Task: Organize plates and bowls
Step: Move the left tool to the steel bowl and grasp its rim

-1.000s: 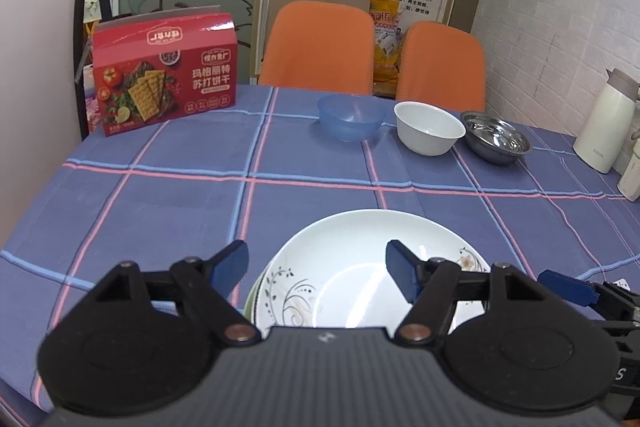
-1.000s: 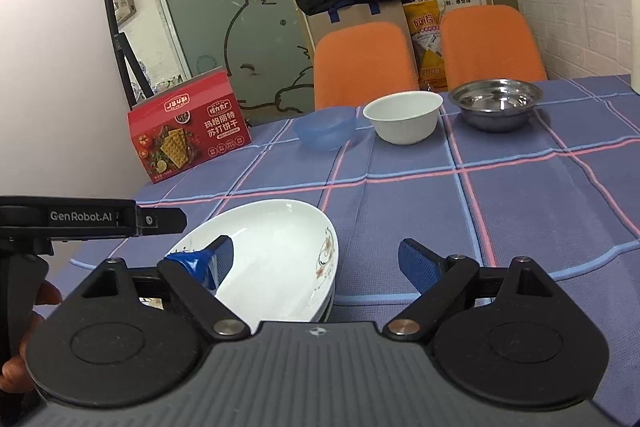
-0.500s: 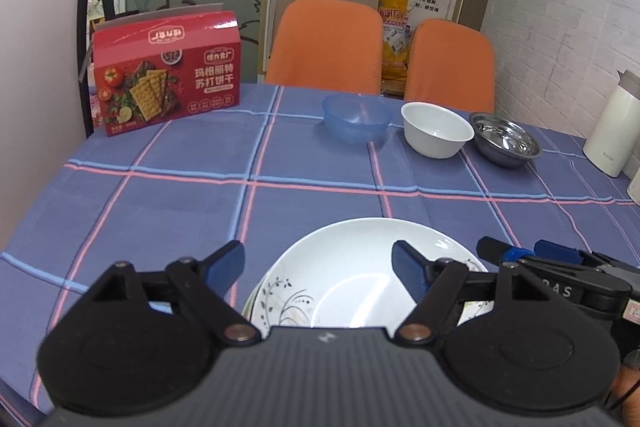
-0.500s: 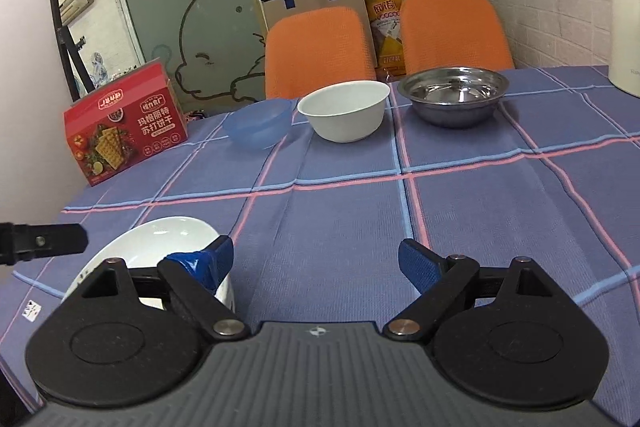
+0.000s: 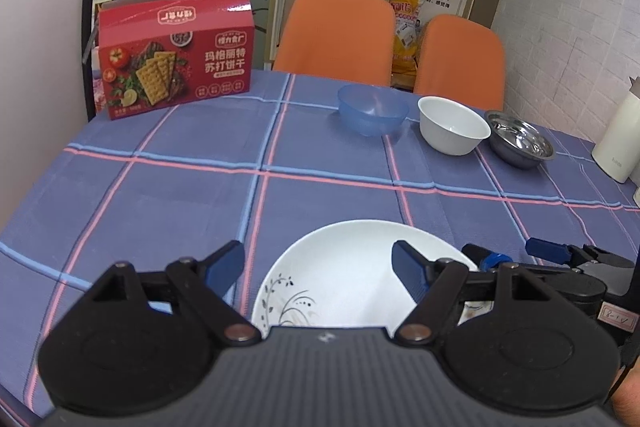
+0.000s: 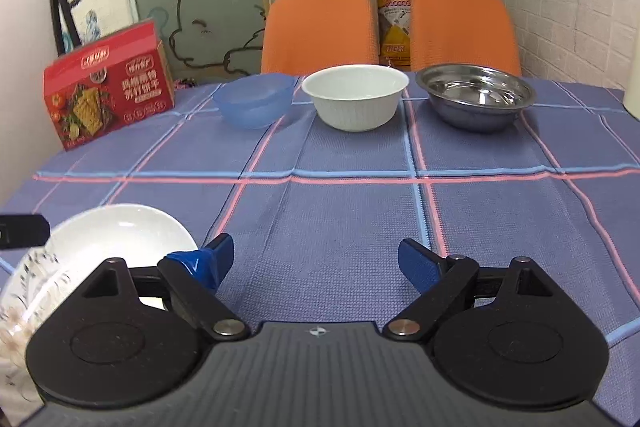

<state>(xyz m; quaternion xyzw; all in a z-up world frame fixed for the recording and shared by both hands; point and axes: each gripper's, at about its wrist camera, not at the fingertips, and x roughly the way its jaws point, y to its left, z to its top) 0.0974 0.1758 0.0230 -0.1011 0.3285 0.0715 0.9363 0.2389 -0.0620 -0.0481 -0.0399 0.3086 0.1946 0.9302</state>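
A white plate with a dark floral print (image 5: 344, 275) lies at the near edge of the table, on top of another dish. My left gripper (image 5: 318, 267) is open and empty just above its near rim. The plate also shows at the lower left of the right wrist view (image 6: 108, 239). My right gripper (image 6: 316, 259) is open and empty over bare cloth to the plate's right; it shows in the left wrist view (image 5: 516, 255). At the far side stand a blue plastic bowl (image 5: 372, 109), a white bowl (image 5: 452, 125) and a steel bowl (image 5: 520, 139) in a row.
A red cracker box (image 5: 176, 55) stands at the far left of the table. A white thermos (image 5: 618, 143) stands at the right edge. Two orange chairs (image 5: 336, 35) sit behind the checked blue tablecloth (image 5: 320, 203).
My right gripper has swung right, away from the plate, and now faces the row of bowls. My left gripper has drawn back slightly from the plate. Both stay open.
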